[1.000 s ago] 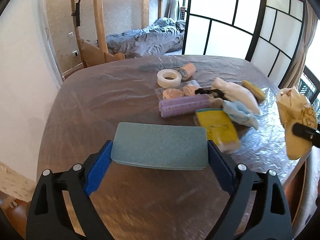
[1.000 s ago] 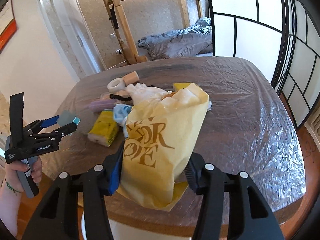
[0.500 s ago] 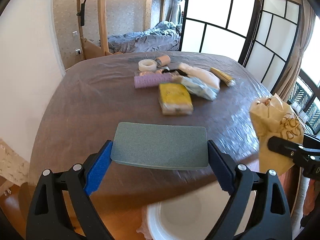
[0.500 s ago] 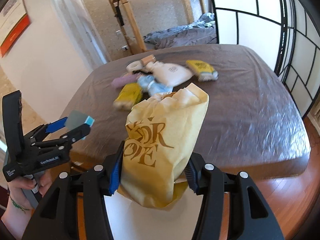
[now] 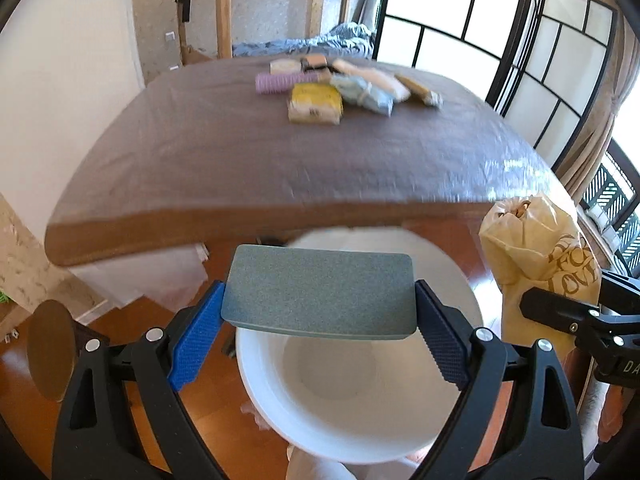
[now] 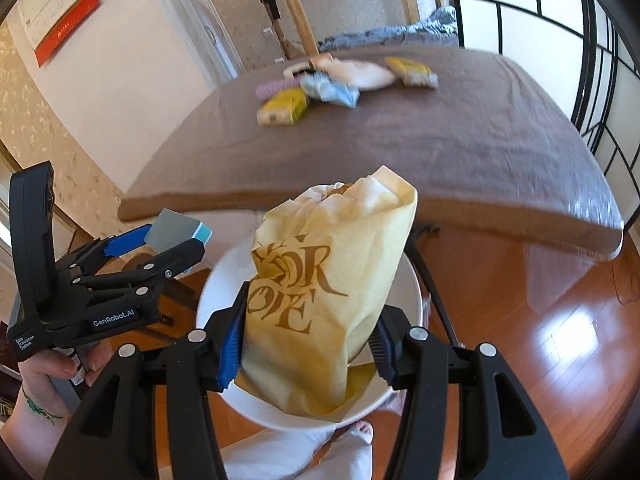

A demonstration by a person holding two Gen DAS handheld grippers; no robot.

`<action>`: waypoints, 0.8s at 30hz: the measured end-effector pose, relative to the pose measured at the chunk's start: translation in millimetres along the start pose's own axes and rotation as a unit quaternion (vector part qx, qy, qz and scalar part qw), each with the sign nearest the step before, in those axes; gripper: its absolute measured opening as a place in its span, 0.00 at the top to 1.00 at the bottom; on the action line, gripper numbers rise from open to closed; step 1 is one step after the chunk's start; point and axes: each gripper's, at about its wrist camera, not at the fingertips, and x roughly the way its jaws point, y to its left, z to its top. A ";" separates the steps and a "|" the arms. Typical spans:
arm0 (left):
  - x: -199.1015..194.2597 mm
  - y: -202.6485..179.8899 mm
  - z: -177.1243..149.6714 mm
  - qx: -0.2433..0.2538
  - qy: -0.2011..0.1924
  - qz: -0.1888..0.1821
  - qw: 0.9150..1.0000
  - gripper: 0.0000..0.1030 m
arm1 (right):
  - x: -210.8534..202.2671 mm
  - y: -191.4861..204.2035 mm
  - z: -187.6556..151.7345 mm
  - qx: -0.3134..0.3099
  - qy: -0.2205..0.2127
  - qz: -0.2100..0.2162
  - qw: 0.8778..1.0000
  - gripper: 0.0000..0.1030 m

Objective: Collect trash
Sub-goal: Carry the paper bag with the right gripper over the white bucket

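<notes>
Left gripper [image 5: 320, 316]: clamped on a flat grey-green rectangular sponge pad [image 5: 320, 292], held level above the bin's near-left side.
Right gripper [image 6: 310, 344]: closed on a crumpled yellow paper bag with brown lettering [image 6: 320, 284], its torn top pointing up and away.
Bin: a round white plastic trash bin [image 5: 276, 408] stands on the wooden floor directly beneath both loads, just near of the table edge.
Table: a brown table under clear plastic film [image 5: 240, 152]; more trash lies in a heap at its far side, including a yellow packet [image 5: 316, 104], a lilac roller [image 5: 284, 80] and a pale blue wrapper [image 5: 364, 92].
Risk: the bag is wide and overhangs the bin's rim; released tilted, it could catch on the rim and tip onto the floor.
Risk: dropping both together, the pad may bounce off the bag.
</notes>
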 end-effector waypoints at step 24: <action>51.1 4.0 -30.3 0.033 0.060 -0.022 0.997 0.11 | 56.1 -9.1 -16.1 0.029 0.046 -0.033 0.998 0.49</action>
